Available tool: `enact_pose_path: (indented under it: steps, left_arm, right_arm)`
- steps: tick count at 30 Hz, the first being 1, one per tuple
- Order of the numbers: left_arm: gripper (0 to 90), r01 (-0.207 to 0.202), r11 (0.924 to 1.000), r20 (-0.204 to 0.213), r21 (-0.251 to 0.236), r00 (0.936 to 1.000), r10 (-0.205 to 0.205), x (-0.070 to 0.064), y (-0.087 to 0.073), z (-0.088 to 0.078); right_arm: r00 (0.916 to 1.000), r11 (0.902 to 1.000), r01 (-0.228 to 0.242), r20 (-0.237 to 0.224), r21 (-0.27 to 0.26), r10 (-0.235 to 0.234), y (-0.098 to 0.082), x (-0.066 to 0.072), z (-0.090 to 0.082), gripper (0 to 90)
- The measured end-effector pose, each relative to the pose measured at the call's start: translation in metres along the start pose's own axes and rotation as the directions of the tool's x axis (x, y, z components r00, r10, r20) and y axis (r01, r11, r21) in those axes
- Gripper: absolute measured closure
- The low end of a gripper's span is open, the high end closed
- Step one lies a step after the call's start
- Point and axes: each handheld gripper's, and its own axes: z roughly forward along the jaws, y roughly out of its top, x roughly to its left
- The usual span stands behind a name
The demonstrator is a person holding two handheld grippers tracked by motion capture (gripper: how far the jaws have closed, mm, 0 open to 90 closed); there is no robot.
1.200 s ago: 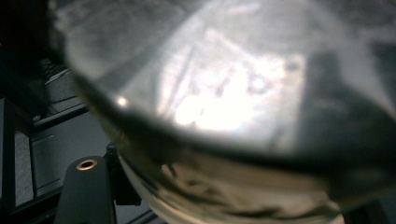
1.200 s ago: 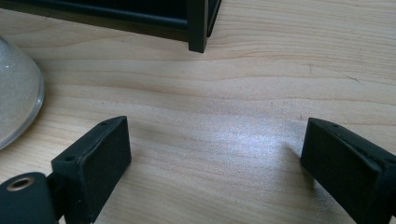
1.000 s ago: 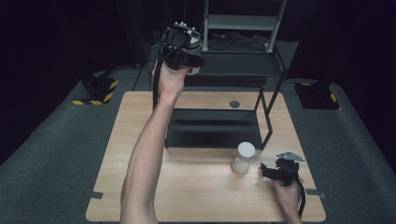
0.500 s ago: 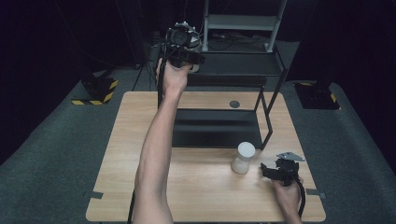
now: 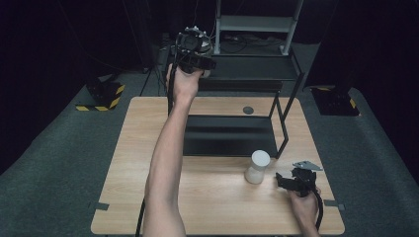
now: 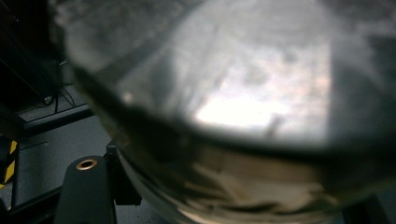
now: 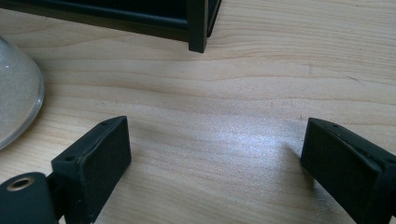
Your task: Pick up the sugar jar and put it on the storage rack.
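My left gripper (image 5: 199,60) is held high at the left end of the black rack's upper shelf (image 5: 247,66). A shiny rounded container (image 6: 243,102) sits right against its camera, beside one black finger (image 6: 86,186), and the gripper looks shut on it. In the high view the container (image 5: 209,48) is a grey shape just past the gripper. My right gripper (image 5: 285,180) rests low over the table at the front right and is open (image 7: 219,163), with bare wood between its pads. A white bottle (image 5: 258,167) stands just left of it, with its base (image 7: 16,98) at the edge of the right gripper view.
The black metal rack's lower shelf (image 5: 227,136) lies on the wooden table (image 5: 133,148), and its front right leg (image 7: 197,28) stands close ahead of my right gripper. A small dark disc (image 5: 248,110) is set in the table behind the rack. Grey shelving (image 5: 257,22) stands farther back.
The left arm has reached slightly farther back and to the right with the gripper raised at the upper shelf. The right gripper and the white bottle have not moved.
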Motion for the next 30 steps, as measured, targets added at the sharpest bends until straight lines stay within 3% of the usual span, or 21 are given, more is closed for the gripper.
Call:
enact_pose_path:
  steps: [8, 10, 12, 16, 30]
  left_arm:
    - [30.4, -0.003, 1.0000, -0.003, -0.005, 1.0000, 0.003, 0.000, -0.002, 0.000]
    - [23.1, -0.004, 1.0000, -0.033, 0.003, 0.9994, 0.004, -0.005, -0.001, 0.002]
    - [13.4, 0.015, 0.9998, -0.026, -0.010, 0.9996, -0.015, -0.004, -0.004, 0.003]
    - [5.4, 0.030, 0.9989, -0.034, -0.035, 0.9989, -0.031, -0.006, -0.011, 0.000]
    - [3.7, 0.021, 0.9975, -0.014, -0.067, 0.9997, -0.022, 0.001, -0.032, -0.019]
  right_arm:
    - [1.0000, 1.0000, 0.000, 0.000, 0.001, 0.000, 0.000, 0.000, 0.000, 7.7]
    - [1.0000, 1.0000, 0.000, 0.000, 0.001, 0.000, 0.000, 0.000, 0.000, 7.7]
    - [1.0000, 1.0000, 0.000, 0.000, 0.001, 0.000, 0.000, 0.000, 0.000, 7.7]
    - [1.0000, 1.0000, -0.001, -0.001, 0.000, 0.001, 0.000, 0.000, 0.000, 7.6]
    - [1.0000, 1.0000, -0.003, 0.000, 0.000, 0.003, 0.000, 0.000, 0.000, 7.6]
